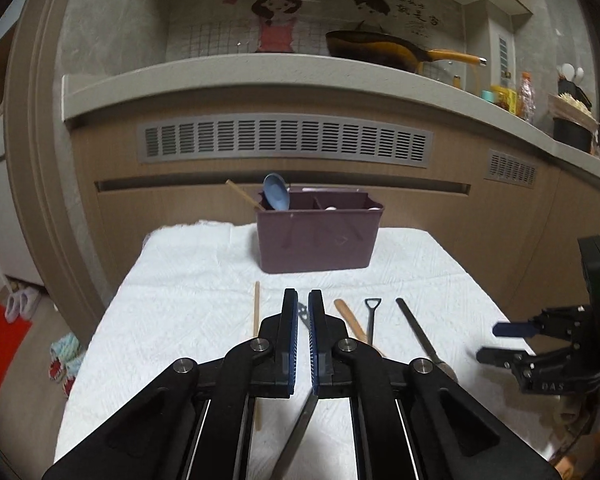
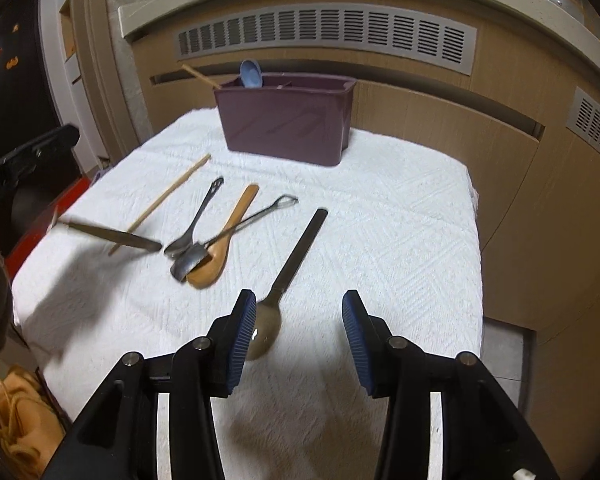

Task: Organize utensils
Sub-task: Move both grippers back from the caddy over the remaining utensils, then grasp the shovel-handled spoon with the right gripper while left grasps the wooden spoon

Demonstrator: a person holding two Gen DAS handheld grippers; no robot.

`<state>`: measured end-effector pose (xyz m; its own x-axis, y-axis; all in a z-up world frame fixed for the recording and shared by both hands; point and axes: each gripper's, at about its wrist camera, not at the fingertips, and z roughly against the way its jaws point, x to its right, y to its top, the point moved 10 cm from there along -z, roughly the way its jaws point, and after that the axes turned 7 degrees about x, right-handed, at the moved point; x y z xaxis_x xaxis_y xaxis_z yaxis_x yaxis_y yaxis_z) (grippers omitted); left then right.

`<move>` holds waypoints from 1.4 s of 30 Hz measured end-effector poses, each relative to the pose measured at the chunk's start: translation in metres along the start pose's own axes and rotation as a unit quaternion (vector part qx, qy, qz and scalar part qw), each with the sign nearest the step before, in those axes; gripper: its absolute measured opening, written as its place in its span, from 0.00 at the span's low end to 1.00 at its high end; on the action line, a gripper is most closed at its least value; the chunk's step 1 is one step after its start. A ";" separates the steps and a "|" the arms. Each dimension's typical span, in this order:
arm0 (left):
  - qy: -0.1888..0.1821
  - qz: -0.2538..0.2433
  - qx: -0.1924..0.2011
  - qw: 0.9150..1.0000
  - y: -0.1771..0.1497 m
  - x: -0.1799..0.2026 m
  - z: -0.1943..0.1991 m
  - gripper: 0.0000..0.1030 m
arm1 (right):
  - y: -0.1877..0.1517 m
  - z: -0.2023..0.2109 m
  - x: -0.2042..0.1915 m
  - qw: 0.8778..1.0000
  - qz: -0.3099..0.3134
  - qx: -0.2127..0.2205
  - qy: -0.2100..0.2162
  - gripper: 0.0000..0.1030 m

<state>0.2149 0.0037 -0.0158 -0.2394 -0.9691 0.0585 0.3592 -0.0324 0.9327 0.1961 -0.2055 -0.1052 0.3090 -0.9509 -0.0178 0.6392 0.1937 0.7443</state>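
The left gripper (image 1: 303, 300) is seen at the bottom centre of its own view, its fingers (image 1: 289, 320) drawn nearly together and clamped on a flat metal utensil (image 1: 300, 428) — only the thin handle below the pads and a tip (image 1: 302, 314) between the fingertips can be seen. In the right wrist view that utensil (image 2: 112, 236) appears at centre left as a blurred blade, lifted off the white cloth-covered surface (image 2: 380, 220); what kind of utensil it is cannot be told.

The right gripper (image 2: 299, 312) is shown at the bottom centre of its view with fingers (image 2: 244, 332) standing apart and nothing held; a dark-handled spoon (image 2: 296, 256) lies on the cloth just beside the left-hand finger, its bowl partly hidden behind the pad.

Near the middle of the frame a chopstick (image 2: 160, 204), a metal spoon (image 2: 196, 220), a wooden spoon (image 2: 224, 240) and a loop-handled scoop (image 2: 240, 228) are laid close together, the last two crossing. At upper centre a maroon organizer box (image 2: 284, 124) is stood on the surface — a blue spoon (image 2: 251, 74) and a wooden stick (image 2: 200, 76) rise from its left compartment. Its other contents are hard to make out.
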 end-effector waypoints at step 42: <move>-0.014 0.062 -0.136 0.989 -0.088 -0.042 -0.027 0.63 | 0.017 -0.076 -0.054 0.989 0.126 -0.041 -0.060 0.43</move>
<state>0.2181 0.0405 -0.1100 -0.2012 -0.9630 0.1791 0.6161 0.0178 0.7874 0.2434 -0.1323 -0.1420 0.3825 -0.8911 0.2443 0.6097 0.4421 0.6579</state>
